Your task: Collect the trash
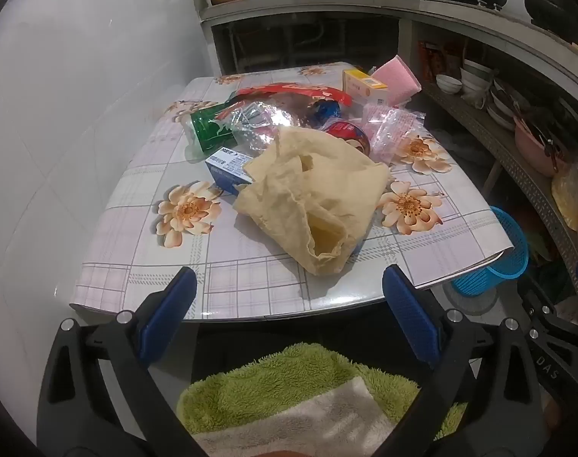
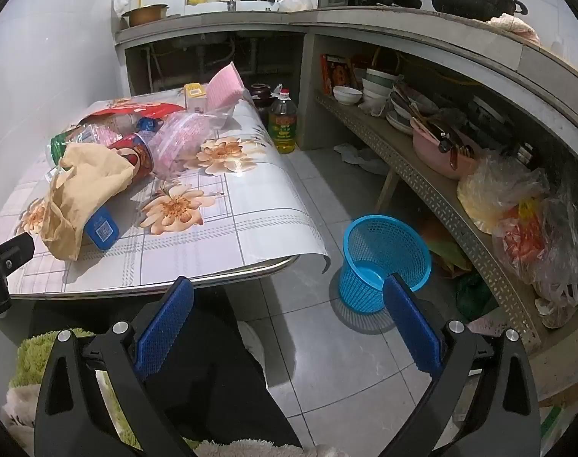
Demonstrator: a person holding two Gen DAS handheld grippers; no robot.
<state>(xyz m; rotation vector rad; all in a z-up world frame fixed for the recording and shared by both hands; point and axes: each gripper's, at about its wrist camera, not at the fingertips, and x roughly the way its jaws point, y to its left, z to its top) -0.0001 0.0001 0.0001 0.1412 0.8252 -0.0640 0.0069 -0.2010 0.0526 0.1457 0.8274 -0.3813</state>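
Observation:
A pile of trash lies on the flowered table (image 1: 251, 266): a crumpled beige bag (image 1: 319, 198), a blue-white box (image 1: 228, 169), a green wrapper (image 1: 209, 125), a red wrapper (image 1: 300, 91), a red cup (image 1: 346, 135), pink plastic bags (image 1: 391, 129), a yellow box (image 1: 365, 87) and a pink sponge (image 1: 397, 76). My left gripper (image 1: 289, 285) is open and empty at the table's near edge, in front of the beige bag. My right gripper (image 2: 289, 297) is open and empty, off the table's right corner, above the floor. A blue mesh bin (image 2: 380, 259) stands on the floor to the right of the table.
A white wall runs along the table's left. A counter with a sink and pots stands behind, with a shelf of bowls (image 2: 403, 114) and plastic bags (image 2: 517, 205) on the right. An oil bottle (image 2: 283, 122) stands on the floor. A green towel (image 1: 300, 381) lies below the grippers.

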